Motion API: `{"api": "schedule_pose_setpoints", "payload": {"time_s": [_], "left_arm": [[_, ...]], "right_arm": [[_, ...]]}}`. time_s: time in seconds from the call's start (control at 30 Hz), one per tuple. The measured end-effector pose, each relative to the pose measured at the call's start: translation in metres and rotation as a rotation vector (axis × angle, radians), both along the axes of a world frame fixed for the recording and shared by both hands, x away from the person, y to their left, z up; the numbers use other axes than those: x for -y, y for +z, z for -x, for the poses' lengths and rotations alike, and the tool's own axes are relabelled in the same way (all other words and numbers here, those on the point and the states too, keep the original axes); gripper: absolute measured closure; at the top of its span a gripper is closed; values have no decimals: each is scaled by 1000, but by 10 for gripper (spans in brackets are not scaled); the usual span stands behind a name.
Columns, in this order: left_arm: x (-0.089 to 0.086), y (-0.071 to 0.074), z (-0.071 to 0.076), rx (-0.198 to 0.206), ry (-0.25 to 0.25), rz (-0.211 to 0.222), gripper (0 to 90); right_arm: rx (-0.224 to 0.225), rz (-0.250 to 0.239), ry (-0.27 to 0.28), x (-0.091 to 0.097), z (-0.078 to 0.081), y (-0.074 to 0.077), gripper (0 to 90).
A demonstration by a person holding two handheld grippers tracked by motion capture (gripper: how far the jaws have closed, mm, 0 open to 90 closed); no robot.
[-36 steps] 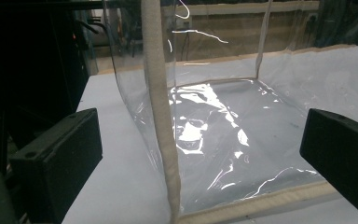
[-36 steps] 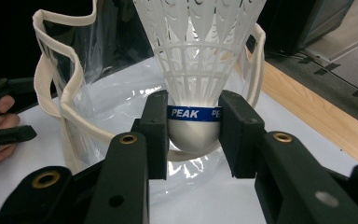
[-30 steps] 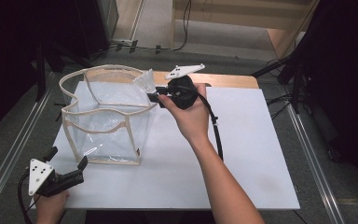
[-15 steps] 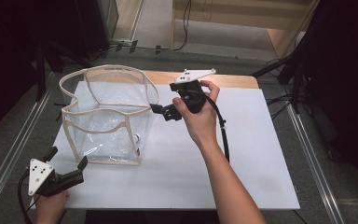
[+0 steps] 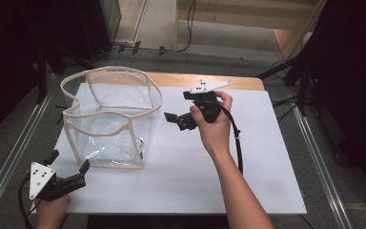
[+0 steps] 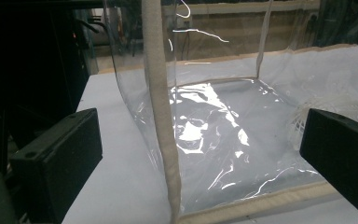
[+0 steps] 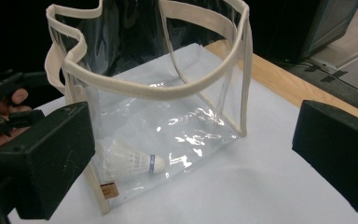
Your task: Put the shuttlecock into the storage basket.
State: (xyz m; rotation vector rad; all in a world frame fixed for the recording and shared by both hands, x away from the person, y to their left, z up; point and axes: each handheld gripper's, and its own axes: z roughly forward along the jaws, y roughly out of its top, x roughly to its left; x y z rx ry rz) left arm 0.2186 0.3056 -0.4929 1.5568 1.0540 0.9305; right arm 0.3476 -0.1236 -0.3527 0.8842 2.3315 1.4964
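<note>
1. The left gripper (image 5: 69,172) is seen at lower left, jaws wide apart and empty.
2. The clear tote bag (image 5: 109,119) stands left of centre on the white table (image 5: 267,157), a shuttlecock (image 7: 130,161) lying inside.
3. The right gripper (image 5: 178,119) is held at centre, jaws just opened wide, nothing between them.

A clear, glossy plastic bag (image 5: 109,119) edged in matt cream cloth tape stands on a smooth matt white board (image 5: 248,167) over a wooden tabletop (image 5: 205,80); inside lies a white feathered shuttlecock (image 7: 130,161)

- Lab or test setup, not a home.
- White desk (image 5: 267,157) on metal rails (image 5: 321,157), black stands (image 5: 300,76) around it.
- Cables (image 5: 171,47) on a bare concrete floor (image 5: 248,36), dark curtains (image 5: 9,62) at the sides.
</note>
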Motion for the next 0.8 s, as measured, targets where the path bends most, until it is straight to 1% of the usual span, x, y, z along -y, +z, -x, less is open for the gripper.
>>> {"api": "schedule_pose_setpoints", "payload": {"time_s": [0.13,0.17,0.37,0.5,0.53,0.63,0.73,0.8], "left_arm": [[0,0,0,0,0,-2,0],[0,0,0,0,-1,-2,0],[0,0,0,0,0,-1,0],[0,0,0,-1,-3,-3,0],[0,0,0,0,-2,-4,0],[0,0,0,0,-2,-6,0],[1,0,0,1,0,-7,0],[1,0,0,2,-1,-10,0]], "right_arm": [[-1,-3,-7,3,1,-4,0],[-7,0,-7,4,2,-8,0],[-5,22,-9,6,5,-17,0],[-7,15,-12,8,6,-22,0],[-8,8,-12,10,8,-26,0],[-14,10,-19,13,10,-31,0],[-19,9,-31,18,12,-36,0],[-21,0,-28,21,13,-38,0]]}}
